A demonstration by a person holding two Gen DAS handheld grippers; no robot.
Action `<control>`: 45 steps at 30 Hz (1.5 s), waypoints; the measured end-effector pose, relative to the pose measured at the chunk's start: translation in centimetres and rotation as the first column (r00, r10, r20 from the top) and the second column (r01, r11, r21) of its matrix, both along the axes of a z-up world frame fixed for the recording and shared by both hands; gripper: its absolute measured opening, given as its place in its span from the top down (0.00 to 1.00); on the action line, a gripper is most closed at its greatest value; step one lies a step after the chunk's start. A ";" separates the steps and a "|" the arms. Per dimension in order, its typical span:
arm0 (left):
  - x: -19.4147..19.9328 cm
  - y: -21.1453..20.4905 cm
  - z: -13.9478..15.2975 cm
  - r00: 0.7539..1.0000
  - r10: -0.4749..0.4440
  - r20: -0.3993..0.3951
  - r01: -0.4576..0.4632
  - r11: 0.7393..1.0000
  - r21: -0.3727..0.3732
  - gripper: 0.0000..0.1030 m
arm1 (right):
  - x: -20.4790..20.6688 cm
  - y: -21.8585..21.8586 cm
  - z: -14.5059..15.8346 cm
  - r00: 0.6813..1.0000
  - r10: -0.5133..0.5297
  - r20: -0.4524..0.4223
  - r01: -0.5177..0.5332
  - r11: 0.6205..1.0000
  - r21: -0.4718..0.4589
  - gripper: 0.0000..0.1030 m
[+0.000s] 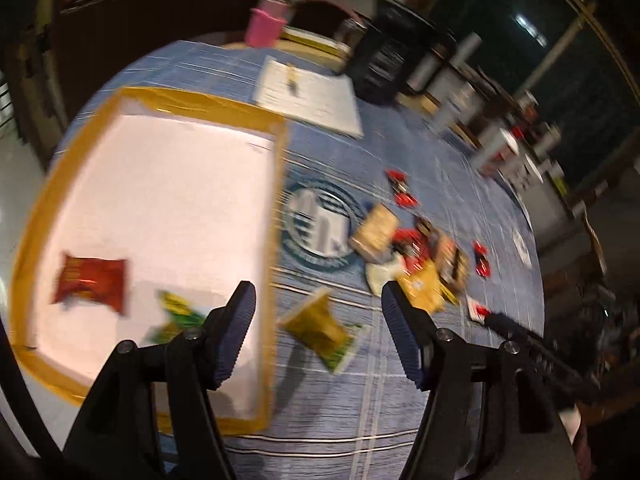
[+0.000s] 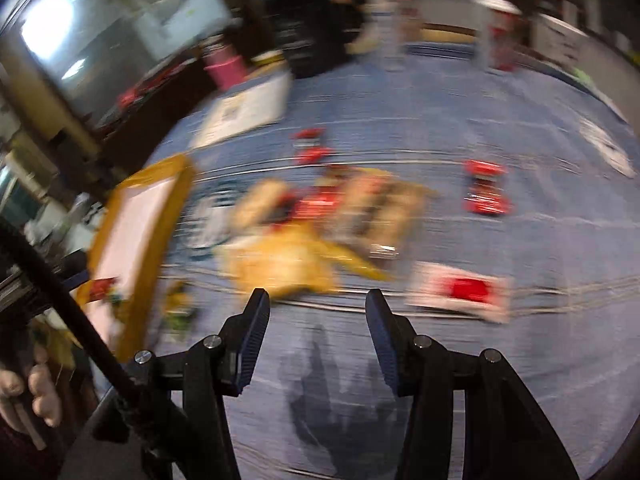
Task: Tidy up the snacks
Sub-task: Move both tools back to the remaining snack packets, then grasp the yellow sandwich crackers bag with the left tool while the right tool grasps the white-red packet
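While both views are smeared, the layout reads well enough. The left tongs (image 1: 318, 300) stand open with nothing between the pads, straddling the right-hand rim of the yellow-edged tray (image 1: 280, 168), which already holds a red packet (image 1: 90, 280) and a green packet (image 1: 178, 312). Just ahead of them, outside that rim on the blue-clothed worktop (image 1: 400, 400), lies an olive-yellow packet (image 1: 320, 326), its long axis running diagonally away from the rim. The right tongs (image 2: 316, 304) are likewise open and empty. The yellow packet (image 2: 280, 264) at the near edge of the snack pile (image 2: 340, 208) lies directly ahead, slightly to their left, and a white-and-red packet (image 2: 460, 292) lies just ahead to their right. The tray (image 2: 180, 184) sits well off to their left.

Judgement: the olive-yellow packet falls to the left tongs, being nearer it and the tray; the pile falls to the right. Packet axes in the pile cannot be fixed through the blur.
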State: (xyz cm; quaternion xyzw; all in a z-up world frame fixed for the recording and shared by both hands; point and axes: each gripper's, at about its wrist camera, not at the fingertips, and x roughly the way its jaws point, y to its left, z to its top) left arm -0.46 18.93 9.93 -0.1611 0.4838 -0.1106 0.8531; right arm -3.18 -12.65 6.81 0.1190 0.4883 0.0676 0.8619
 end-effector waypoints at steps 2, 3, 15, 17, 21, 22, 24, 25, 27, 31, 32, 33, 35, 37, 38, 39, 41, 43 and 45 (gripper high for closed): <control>0.2 -2.4 -0.4 0.998 -0.055 -0.007 0.055 0.998 0.010 0.36 | 0.0 -2.1 -0.3 1.000 -0.022 -0.003 0.022 0.999 -0.033 0.52; 0.2 -3.2 -0.5 0.997 -0.077 -0.008 0.077 0.997 0.013 0.36 | 0.1 -3.1 -0.4 1.000 -0.029 -0.003 0.029 0.999 -0.044 0.52; 4.8 -14.1 -3.6 0.939 -0.343 -0.036 0.344 0.932 0.113 0.36 | 4.2 -4.7 -3.4 0.992 0.103 -0.076 -0.105 0.994 -0.018 0.52; 5.8 -14.9 -4.7 0.933 -0.353 -0.067 0.358 0.927 0.112 0.36 | 3.6 -4.3 -3.7 0.987 0.137 -0.089 -0.137 0.991 0.003 0.51; 5.3 -15.9 -5.8 0.913 -0.392 -0.109 0.403 0.910 0.098 0.36 | 2.2 -4.0 -3.7 0.978 0.187 -0.094 -0.182 0.982 0.059 0.51; 4.7 -16.4 -5.8 0.900 -0.419 -0.116 0.430 0.898 0.093 0.36 | 1.9 -3.8 -3.7 0.974 0.203 -0.102 -0.196 0.978 0.076 0.51; 3.6 -16.9 -5.5 0.885 -0.452 -0.115 0.463 0.881 0.094 0.36 | 1.2 -3.8 -3.7 0.968 0.225 -0.110 -0.215 0.972 0.097 0.51; 3.1 -17.1 -5.2 0.882 -0.458 -0.110 0.468 0.877 0.104 0.36 | 0.8 -3.8 -3.7 0.967 0.232 -0.109 -0.222 0.971 0.094 0.51; 2.4 -17.3 -4.9 0.884 -0.458 -0.098 0.467 0.875 0.124 0.36 | 0.1 -3.6 -3.6 0.965 0.243 -0.097 -0.239 0.970 0.048 0.51; 2.0 -17.7 -4.8 0.889 -0.450 -0.081 0.457 0.872 0.175 0.36 | -0.2 -2.7 -3.3 0.962 0.264 -0.069 -0.268 0.961 -0.070 0.51; 1.9 -17.9 -4.9 0.890 -0.449 -0.079 0.456 0.870 0.188 0.36 | -0.2 -2.5 -3.3 0.961 0.269 -0.065 -0.274 0.957 -0.099 0.51; 2.0 -17.9 -4.9 0.891 -0.447 -0.079 0.454 0.870 0.192 0.36 | -0.1 -2.2 -3.4 0.960 0.273 -0.064 -0.279 0.952 -0.124 0.51; 2.3 -18.3 -5.1 0.891 -0.447 -0.076 0.453 0.868 0.206 0.36 | 0.3 -2.0 -3.7 0.961 0.270 -0.069 -0.277 0.952 -0.130 0.51; 2.6 -18.8 -5.6 0.890 -0.449 -0.080 0.455 0.862 0.224 0.36 | 0.6 -1.9 -4.0 0.964 0.256 -0.073 -0.264 0.954 -0.140 0.51; 2.6 -18.9 -5.8 0.889 -0.450 -0.085 0.456 0.859 0.233 0.36 | 0.7 -1.9 -4.2 0.965 0.250 -0.074 -0.258 0.956 -0.141 0.51; 2.7 -19.1 -6.0 0.887 -0.452 -0.090 0.460 0.855 0.240 0.36 | 0.7 -1.9 -4.3 0.966 0.245 -0.078 -0.254 0.957 -0.140 0.51; 2.6 -19.5 -6.5 0.884 -0.459 -0.096 0.466 0.843 0.268 0.36 | 0.7 -1.8 -4.6 0.968 0.236 -0.087 -0.246 0.959 -0.142 0.51; 2.3 -19.8 -6.9 0.879 -0.466 -0.100 0.474 0.833 0.287 0.36 | 0.6 -1.7 -4.7 0.968 0.235 -0.084 -0.246 0.956 -0.158 0.51; 2.1 -20.1 -7.3 0.876 -0.470 -0.111 0.480 0.823 0.304 0.36 | 0.5 -1.4 -4.8 0.969 0.232 -0.080 -0.243 0.955 -0.173 0.51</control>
